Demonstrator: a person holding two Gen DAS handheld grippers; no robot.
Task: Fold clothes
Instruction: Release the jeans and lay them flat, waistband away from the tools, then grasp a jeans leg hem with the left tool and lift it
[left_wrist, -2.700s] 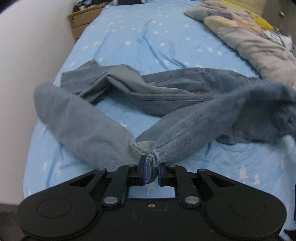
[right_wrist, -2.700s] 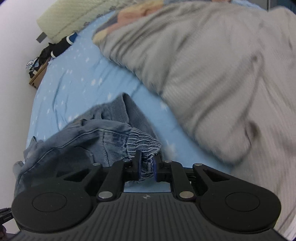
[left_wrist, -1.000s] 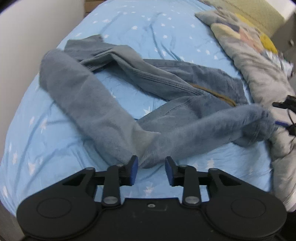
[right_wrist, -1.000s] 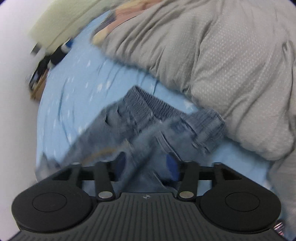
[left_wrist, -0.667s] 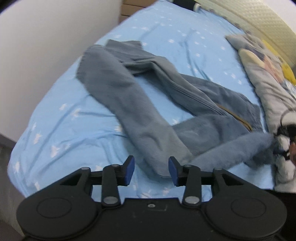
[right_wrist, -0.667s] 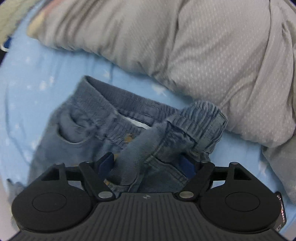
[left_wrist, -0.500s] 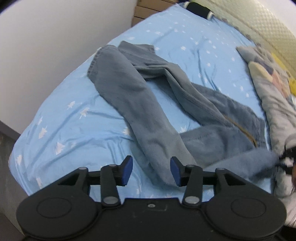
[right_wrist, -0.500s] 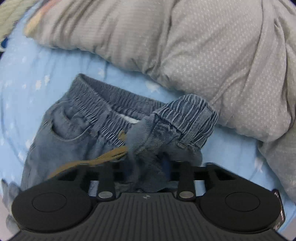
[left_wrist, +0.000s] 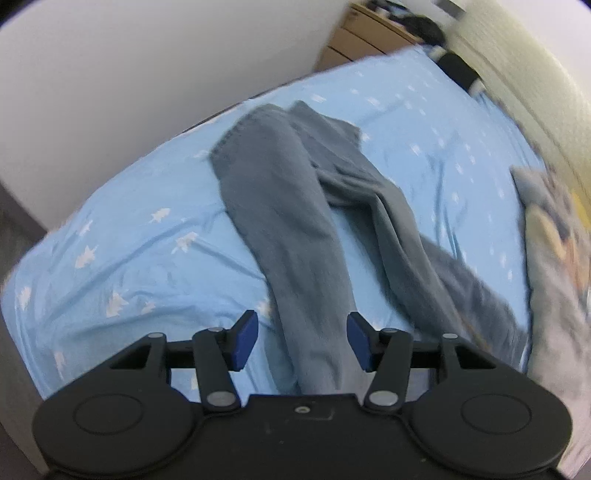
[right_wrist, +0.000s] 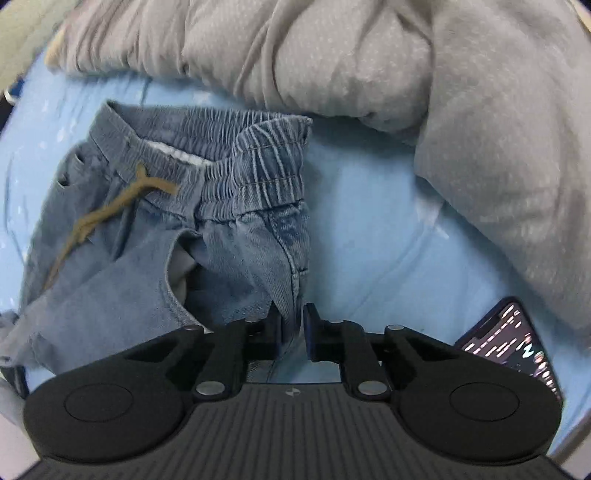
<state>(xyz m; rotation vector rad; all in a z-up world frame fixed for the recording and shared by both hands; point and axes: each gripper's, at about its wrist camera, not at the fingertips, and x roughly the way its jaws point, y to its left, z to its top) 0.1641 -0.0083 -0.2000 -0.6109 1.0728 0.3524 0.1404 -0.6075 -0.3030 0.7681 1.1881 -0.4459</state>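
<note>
Re-gripping step: jeans (left_wrist: 306, 236) on the bed sheet (left_wrist: 147, 236). Left gripper (left_wrist: 301, 341) opening, leg lying loose between its jaws. Right gripper (right_wrist: 293, 329) closing, pinching hip seam below waistband (right_wrist: 221, 162). Next: left needs fresh hold.

You're in a home bedroom: a bed (left_wrist: 122, 258) with a light-blue star-print sheet against a plain white wall (left_wrist: 129, 74), a rumpled grey quilt (right_wrist: 406, 66), a wooden drawer unit (left_wrist: 364, 37) in the corner, and a lit phone (right_wrist: 513, 343) lying on the sheet.
</note>
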